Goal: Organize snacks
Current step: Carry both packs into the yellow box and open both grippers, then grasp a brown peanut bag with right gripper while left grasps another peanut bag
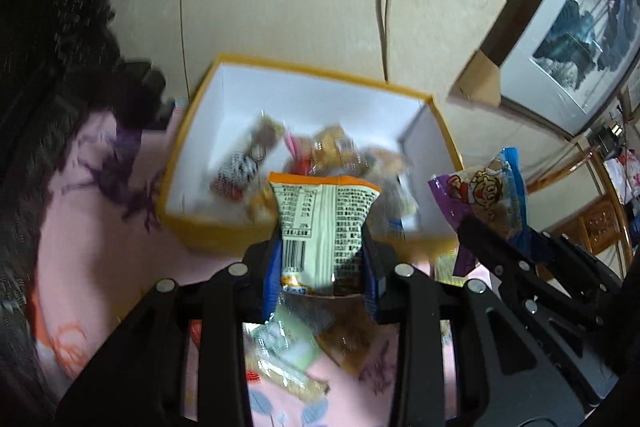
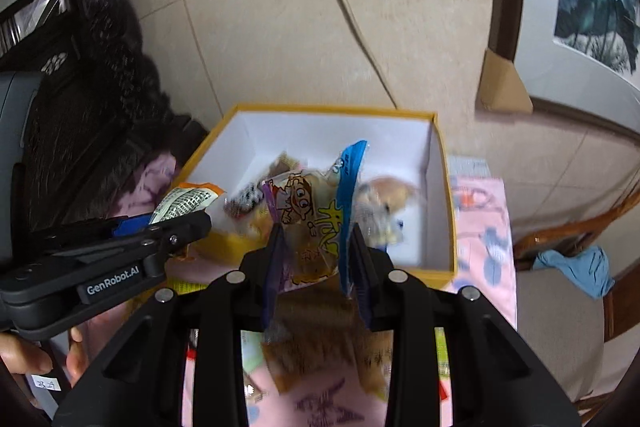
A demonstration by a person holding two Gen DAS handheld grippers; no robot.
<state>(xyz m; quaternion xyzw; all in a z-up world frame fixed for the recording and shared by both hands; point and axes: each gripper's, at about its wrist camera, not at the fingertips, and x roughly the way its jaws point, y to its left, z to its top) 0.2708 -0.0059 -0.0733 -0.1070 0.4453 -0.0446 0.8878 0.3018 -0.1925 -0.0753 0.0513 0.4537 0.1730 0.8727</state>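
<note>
A yellow box (image 1: 188, 163) with a white inside (image 2: 440, 187) holds several wrapped snacks (image 1: 320, 151). My left gripper (image 1: 322, 251) is shut on a pale green and orange snack packet (image 1: 324, 223), held just before the box's near wall; the packet also shows in the right wrist view (image 2: 184, 201). My right gripper (image 2: 316, 247) is shut on a cartoon-printed snack packet (image 2: 316, 211) with purple and blue edges, over the box's near edge. It shows at the right of the left wrist view (image 1: 484, 191).
The box stands on a pink patterned cloth (image 1: 80, 227) against a tiled wall (image 2: 280, 47). More snack wrappers (image 1: 288, 359) lie on the cloth under the grippers. A dark carved chair (image 2: 80, 107) is at the left, a framed picture (image 2: 592, 7) and cardboard corner (image 2: 504, 87) at the right.
</note>
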